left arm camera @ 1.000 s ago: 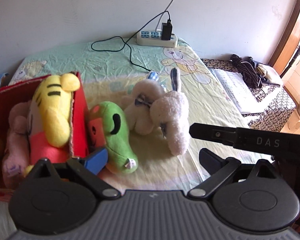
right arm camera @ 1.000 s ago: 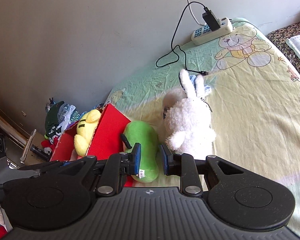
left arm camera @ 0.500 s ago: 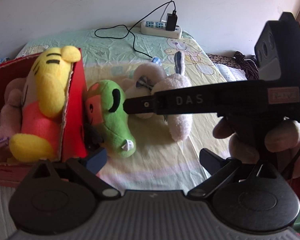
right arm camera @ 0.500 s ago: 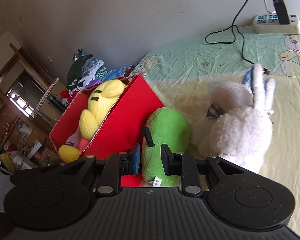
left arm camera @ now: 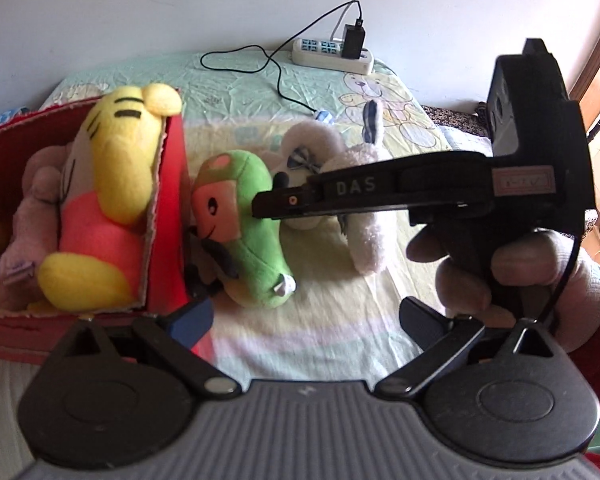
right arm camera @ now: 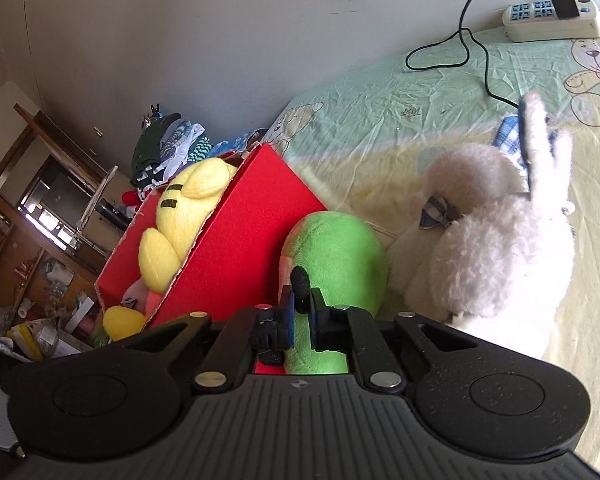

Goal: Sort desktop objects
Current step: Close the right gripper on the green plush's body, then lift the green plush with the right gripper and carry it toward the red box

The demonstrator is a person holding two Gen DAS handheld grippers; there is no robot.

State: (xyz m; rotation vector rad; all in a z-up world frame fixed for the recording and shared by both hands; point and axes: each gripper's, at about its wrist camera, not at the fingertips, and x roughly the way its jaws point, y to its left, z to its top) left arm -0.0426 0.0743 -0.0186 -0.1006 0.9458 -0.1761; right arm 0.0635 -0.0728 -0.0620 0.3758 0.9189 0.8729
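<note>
A green plush toy (left arm camera: 252, 248) (right arm camera: 340, 248) lies on the bed sheet against the outer wall of a red box (left arm camera: 166, 216) (right arm camera: 240, 220). My right gripper (right arm camera: 304, 316) is shut on the small black nub on the toy's head end. Seen side-on in the left wrist view, that right gripper (left arm camera: 264, 210) reaches in from the right, held by a hand (left arm camera: 500, 264). A white rabbit plush (left arm camera: 364, 236) (right arm camera: 492, 256) lies just right of the green toy. My left gripper (left arm camera: 304, 318) hangs open in front of both toys, holding nothing.
The red box holds a yellow plush (left arm camera: 120, 168) (right arm camera: 188, 204) and a pink one (left arm camera: 28, 208). A power strip (left arm camera: 328, 54) (right arm camera: 552, 24) with a black cable (left arm camera: 276, 76) lies at the far edge by the wall. Cluttered furniture (right arm camera: 40, 248) stands left of the bed.
The right gripper swung in from the right across the left wrist view, reached the green plush toy and narrowed its fingers onto the black nub. The left gripper drew back slightly and stayed open.
</note>
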